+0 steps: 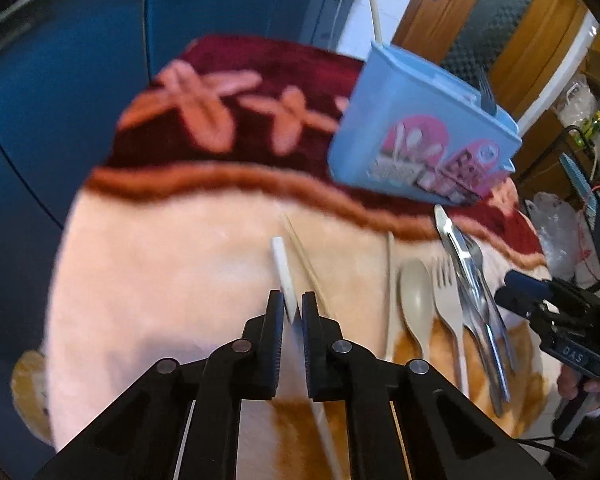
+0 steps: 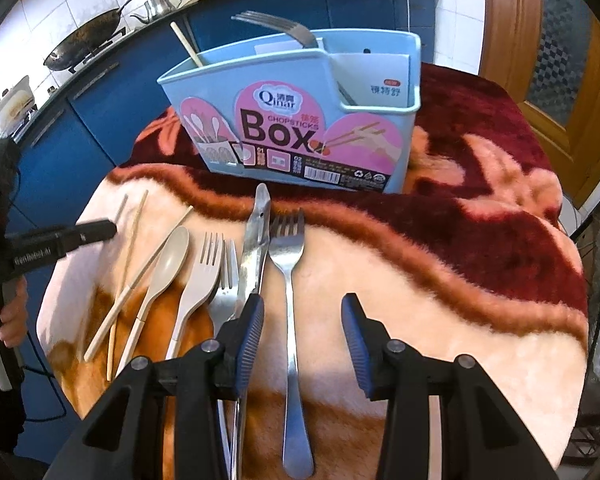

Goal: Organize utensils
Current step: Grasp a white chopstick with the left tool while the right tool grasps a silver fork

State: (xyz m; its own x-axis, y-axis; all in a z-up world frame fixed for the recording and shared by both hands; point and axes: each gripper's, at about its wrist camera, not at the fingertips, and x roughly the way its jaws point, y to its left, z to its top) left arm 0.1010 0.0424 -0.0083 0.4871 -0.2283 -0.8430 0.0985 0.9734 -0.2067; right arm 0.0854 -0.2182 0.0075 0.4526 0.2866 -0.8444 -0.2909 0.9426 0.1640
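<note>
Blue cabinets line the room behind, with a wok and kettle on their counter, white tiled wall above and a wooden door to the right. The surface carries a plush blanket, peach in front, maroon behind. A light-blue box stands on the maroon part, reading "Qinar", "CHOPSTICKS" and "Box"; a steel fork and one chopstick stand in it. Before it lie chopsticks, a beige spoon, a beige fork, tongs and a metal fork. The right tool is spread wide over that fork's handle. The left tool is clenched on a white chopstick.
</note>
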